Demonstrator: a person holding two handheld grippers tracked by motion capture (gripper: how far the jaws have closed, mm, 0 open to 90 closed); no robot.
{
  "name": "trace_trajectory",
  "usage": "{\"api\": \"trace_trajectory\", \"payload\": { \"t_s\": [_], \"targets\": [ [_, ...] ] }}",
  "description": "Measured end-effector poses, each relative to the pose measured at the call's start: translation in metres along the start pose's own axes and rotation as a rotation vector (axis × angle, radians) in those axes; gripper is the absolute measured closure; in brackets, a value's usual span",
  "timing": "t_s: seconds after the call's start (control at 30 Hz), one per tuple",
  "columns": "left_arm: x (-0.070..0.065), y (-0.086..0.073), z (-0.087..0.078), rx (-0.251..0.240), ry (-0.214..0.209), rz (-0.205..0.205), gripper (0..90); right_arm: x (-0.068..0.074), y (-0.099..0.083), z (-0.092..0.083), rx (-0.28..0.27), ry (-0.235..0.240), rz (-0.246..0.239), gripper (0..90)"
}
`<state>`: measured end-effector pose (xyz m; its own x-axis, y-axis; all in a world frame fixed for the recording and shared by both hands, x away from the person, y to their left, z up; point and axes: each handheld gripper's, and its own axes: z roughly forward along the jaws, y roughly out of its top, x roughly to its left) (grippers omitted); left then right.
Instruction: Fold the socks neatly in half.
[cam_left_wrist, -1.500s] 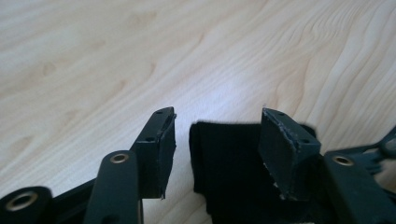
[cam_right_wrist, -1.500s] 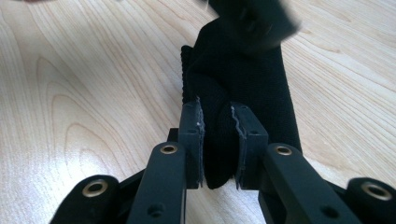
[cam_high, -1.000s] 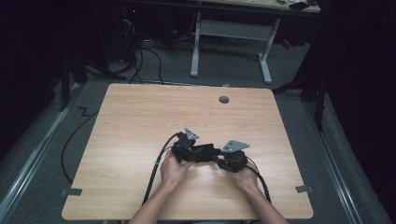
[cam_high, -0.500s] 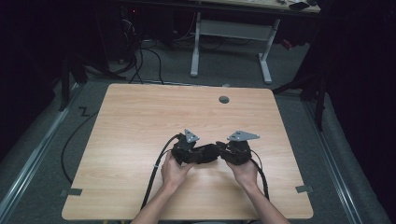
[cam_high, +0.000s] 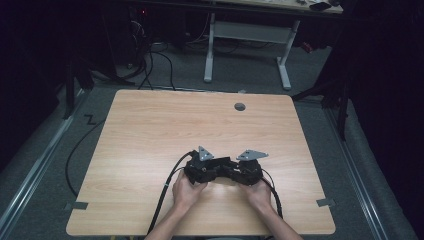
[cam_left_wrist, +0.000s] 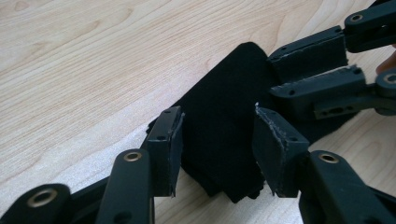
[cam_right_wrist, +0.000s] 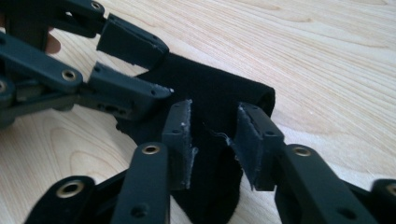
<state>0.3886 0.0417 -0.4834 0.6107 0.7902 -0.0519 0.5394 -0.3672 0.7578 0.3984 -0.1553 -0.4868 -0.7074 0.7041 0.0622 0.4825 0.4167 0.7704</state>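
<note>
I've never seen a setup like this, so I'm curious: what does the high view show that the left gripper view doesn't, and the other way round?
High view: the whole table, a grey hole near its far edge, the person's left hand and right hand, and floor cables beyond.
Left gripper view: a folded black cloth up close, between the left gripper's worn pads, with the right gripper's jaws, which have just been opening, at its far side.
Both: the wood tabletop and the two grippers facing each other.
</note>
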Motion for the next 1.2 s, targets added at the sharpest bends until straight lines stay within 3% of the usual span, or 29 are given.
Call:
{"api": "trace_trajectory", "payload": {
  "t_s": [0.23,0.3,0.4,0.43,0.5,0.67,0.73,0.87,1.03,1.2],
  "targets": [
    [0.000,0.000,-0.004,-0.007,0.002,-0.002,53.6,-0.002,-0.006,-0.004,-0.011,0.002,0.009,61.0],
    [-0.007,-0.002,-0.011,-0.039,-0.001,0.014,53.7,-0.002,-0.006,-0.004,-0.013,-0.007,0.009,61.1],
    [-0.010,-0.004,-0.011,-0.032,0.005,0.033,53.8,-0.003,-0.006,-0.003,-0.016,-0.005,0.015,61.0],
    [-0.006,-0.007,-0.005,-0.010,0.005,0.023,53.6,-0.003,-0.006,-0.003,-0.017,-0.002,0.017,60.6],
    [0.000,-0.007,-0.003,-0.011,-0.005,-0.008,53.1,-0.003,-0.006,-0.002,-0.015,-0.004,0.018,60.2],
    [0.006,-0.004,0.001,-0.011,-0.011,-0.009,53.1,-0.006,-0.004,0.002,-0.025,-0.005,0.028,59.8],
    [0.010,-0.002,0.004,-0.024,-0.022,-0.040,52.7,-0.011,-0.005,0.004,-0.036,0.004,0.060,58.9],
    [0.012,-0.003,0.006,-0.040,-0.019,-0.052,52.6,-0.014,-0.004,0.006,-0.037,0.005,0.078,58.4],
    [0.020,-0.001,0.010,-0.052,-0.003,-0.087,52.3,-0.019,0.013,0.015,0.022,-0.006,0.076,58.1],
    [0.030,0.000,0.013,-0.059,-0.017,-0.130,52.5,-0.022,0.019,0.022,0.031,-0.001,0.085,58.3]
  ]
}}
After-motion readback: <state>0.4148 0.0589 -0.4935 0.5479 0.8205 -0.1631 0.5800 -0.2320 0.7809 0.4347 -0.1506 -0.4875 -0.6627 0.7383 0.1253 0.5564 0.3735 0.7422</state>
